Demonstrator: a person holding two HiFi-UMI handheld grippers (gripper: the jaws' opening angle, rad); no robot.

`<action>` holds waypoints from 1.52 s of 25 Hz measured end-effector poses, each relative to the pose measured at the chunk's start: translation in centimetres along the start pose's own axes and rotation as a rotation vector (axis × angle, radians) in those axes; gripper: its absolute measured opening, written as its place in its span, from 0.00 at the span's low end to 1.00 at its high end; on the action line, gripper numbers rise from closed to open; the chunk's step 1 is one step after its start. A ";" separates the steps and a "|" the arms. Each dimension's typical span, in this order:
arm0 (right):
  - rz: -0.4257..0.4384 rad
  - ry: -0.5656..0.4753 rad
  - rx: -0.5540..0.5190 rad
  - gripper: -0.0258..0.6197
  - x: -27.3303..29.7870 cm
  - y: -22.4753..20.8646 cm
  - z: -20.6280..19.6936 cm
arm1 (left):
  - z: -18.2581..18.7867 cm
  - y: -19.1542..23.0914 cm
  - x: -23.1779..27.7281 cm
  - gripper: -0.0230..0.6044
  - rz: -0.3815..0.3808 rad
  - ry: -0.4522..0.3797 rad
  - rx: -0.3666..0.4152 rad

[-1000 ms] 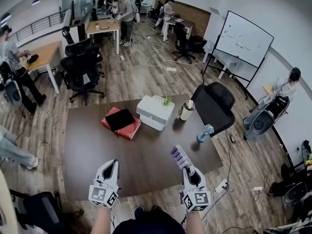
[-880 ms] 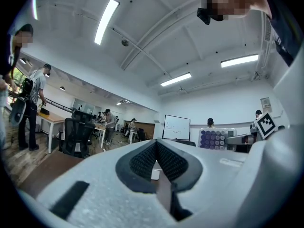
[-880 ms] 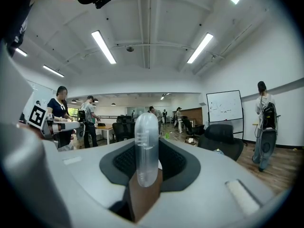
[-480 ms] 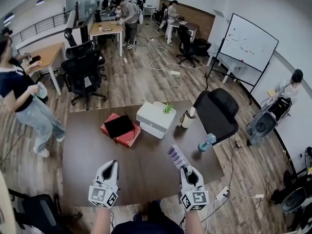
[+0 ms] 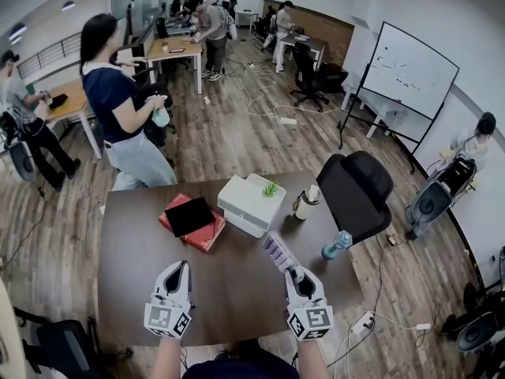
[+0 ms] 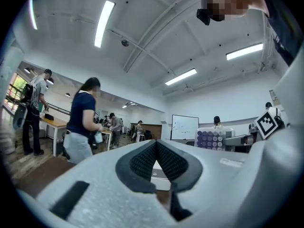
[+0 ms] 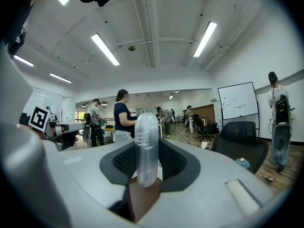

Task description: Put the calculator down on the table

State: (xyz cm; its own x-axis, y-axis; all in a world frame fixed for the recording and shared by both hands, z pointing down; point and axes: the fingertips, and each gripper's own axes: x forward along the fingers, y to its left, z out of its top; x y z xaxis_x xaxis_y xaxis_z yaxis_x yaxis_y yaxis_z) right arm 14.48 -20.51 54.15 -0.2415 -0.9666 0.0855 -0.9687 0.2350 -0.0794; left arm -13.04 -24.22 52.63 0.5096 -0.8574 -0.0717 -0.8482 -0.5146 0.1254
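I carry the calculator (image 5: 278, 253) clenched in the right gripper (image 5: 294, 273) jaws above the table (image 5: 134, 243), left gripper (image 5: 180, 266) jaws pinched together empty; next I should lower it flat.

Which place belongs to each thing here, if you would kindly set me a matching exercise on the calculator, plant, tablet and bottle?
Things:
1. calculator
2. plant
3. tablet
4. bottle

Places:
A. lying on the red book
B. held in the right gripper
C. standing near the right edge of the table
D. on top of the white box

Pairs: 1-B, 2-D, 3-A, 4-C.
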 end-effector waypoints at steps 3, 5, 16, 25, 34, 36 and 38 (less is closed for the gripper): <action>0.019 0.010 0.006 0.22 1.3 -0.4 0.0 | 0.0 0.3 1.1 0.03 0.012 0.005 0.002; 0.032 0.012 0.012 0.22 2.2 -0.7 0.1 | 0.1 0.4 1.8 0.03 0.018 0.004 0.004; 0.070 0.033 -0.017 0.22 5.7 -1.4 -0.6 | -0.1 1.0 4.0 0.03 0.034 0.013 0.041; 0.084 0.039 -0.035 0.22 7.0 -1.1 -0.8 | -0.1 1.7 4.1 0.03 0.050 0.002 0.040; 0.105 0.050 -0.014 0.22 7.3 0.0 -1.2 | -0.4 2.3 3.8 0.03 0.051 0.006 0.055; 0.110 0.047 0.030 0.22 7.3 0.1 -1.2 | -0.4 2.4 3.8 0.03 0.050 0.004 0.048; 0.117 0.037 0.122 0.22 7.3 0.1 -1.2 | -0.3 2.4 3.9 0.03 0.044 -0.001 0.044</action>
State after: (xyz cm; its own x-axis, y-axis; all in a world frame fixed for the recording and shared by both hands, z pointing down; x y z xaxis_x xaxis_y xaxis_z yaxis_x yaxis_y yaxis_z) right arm 12.55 -27.43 55.98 -0.3564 -0.9285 0.1046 -0.9203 0.3294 -0.2111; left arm -13.07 -28.81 52.97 0.4713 -0.8794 -0.0678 -0.8755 -0.4757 0.0845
